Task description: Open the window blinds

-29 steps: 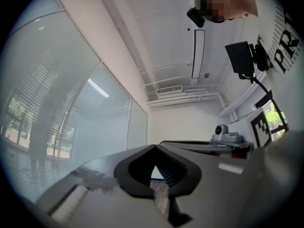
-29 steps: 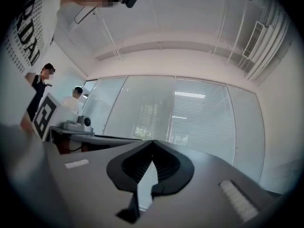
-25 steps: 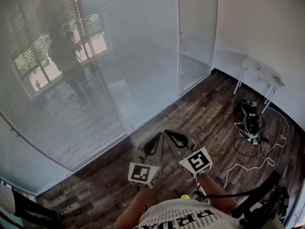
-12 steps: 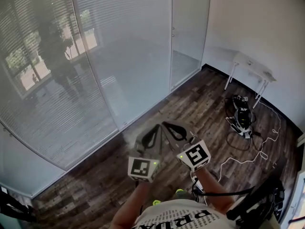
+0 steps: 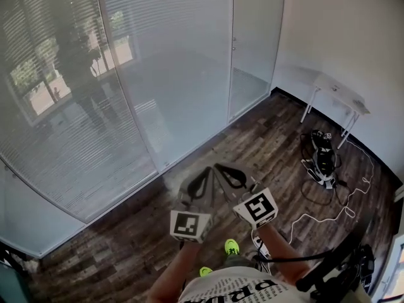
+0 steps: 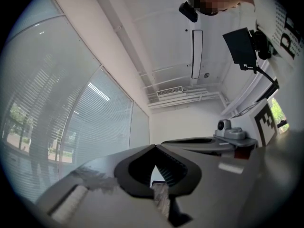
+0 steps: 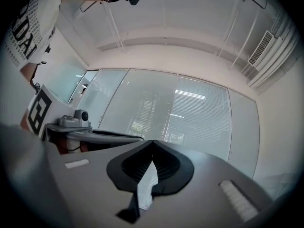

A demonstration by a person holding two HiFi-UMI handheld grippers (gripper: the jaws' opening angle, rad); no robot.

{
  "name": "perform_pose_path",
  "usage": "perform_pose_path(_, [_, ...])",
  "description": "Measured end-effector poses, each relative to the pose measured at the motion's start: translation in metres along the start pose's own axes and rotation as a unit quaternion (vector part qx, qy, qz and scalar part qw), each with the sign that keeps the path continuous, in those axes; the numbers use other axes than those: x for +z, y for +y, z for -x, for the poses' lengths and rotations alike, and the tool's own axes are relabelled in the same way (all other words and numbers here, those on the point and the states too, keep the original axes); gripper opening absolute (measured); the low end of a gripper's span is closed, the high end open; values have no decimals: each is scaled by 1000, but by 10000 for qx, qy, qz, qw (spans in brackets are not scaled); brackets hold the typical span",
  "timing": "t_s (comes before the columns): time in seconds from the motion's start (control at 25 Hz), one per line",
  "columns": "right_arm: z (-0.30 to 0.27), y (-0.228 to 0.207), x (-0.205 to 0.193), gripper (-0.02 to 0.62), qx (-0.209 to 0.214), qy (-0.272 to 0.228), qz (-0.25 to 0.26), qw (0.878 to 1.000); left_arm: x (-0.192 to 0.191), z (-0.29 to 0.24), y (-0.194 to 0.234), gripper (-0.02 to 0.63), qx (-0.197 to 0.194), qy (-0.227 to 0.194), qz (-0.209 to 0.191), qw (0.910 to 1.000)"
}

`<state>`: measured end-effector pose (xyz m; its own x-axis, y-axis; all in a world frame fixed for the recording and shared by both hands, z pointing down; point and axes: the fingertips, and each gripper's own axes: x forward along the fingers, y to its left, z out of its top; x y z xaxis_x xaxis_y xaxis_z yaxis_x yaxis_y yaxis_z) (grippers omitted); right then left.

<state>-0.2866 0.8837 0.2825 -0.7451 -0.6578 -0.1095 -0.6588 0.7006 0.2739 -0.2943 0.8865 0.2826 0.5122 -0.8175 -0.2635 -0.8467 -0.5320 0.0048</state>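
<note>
The window blinds (image 5: 177,55) hang behind a tall glass wall, white slats filling the panes across the top left of the head view. They also show in the left gripper view as blinds (image 6: 95,127) and in the right gripper view as blinds (image 7: 199,118). My left gripper (image 5: 206,172) and right gripper (image 5: 221,168) are held side by side low in the middle, well short of the glass. The jaws of the left gripper (image 6: 154,147) meet at the tips, shut on nothing. Those of the right gripper (image 7: 152,142) are shut and empty too.
A narrow glass door (image 5: 252,49) stands right of the blinds. A small white table (image 5: 341,96) is against the right wall, with a dark bag (image 5: 322,160) and a white cable (image 5: 341,213) on the wooden floor (image 5: 126,245). A dark stand (image 5: 334,264) sits at the bottom right.
Both grippers keep the same shut pose side by side. The head view has shifted a little, and a yellow-green shoe now shows below them.
</note>
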Motion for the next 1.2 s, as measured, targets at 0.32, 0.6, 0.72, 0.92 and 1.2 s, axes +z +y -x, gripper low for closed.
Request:
perform_pose_path(0.32, [-14,-40,-5,8,-141,-13,35,9999,-3,-41,9,-9,98,-51,-300,9995])
perform_pose_path(0.6, [-17,-91,-23,9,-263,-11,-72,9996,-18,-93,3,-9,1,-25,-314,9995])
perform_pose_path(0.72, [-18,-111,-34,8,-313,32,-143,9994,-28,-113,0,-9,-8,58,-268,9996])
perform_pose_path(0.92, [-20,-156,-50,9,-341,11,-302,9990,-44,-158,-5,-9,-88,210,-307,9993])
perform_pose_path(1.2, [-29,-219,-74,8,-305,55,-280,9991,-64,-222,-6,-9,-100,148,-435,9989])
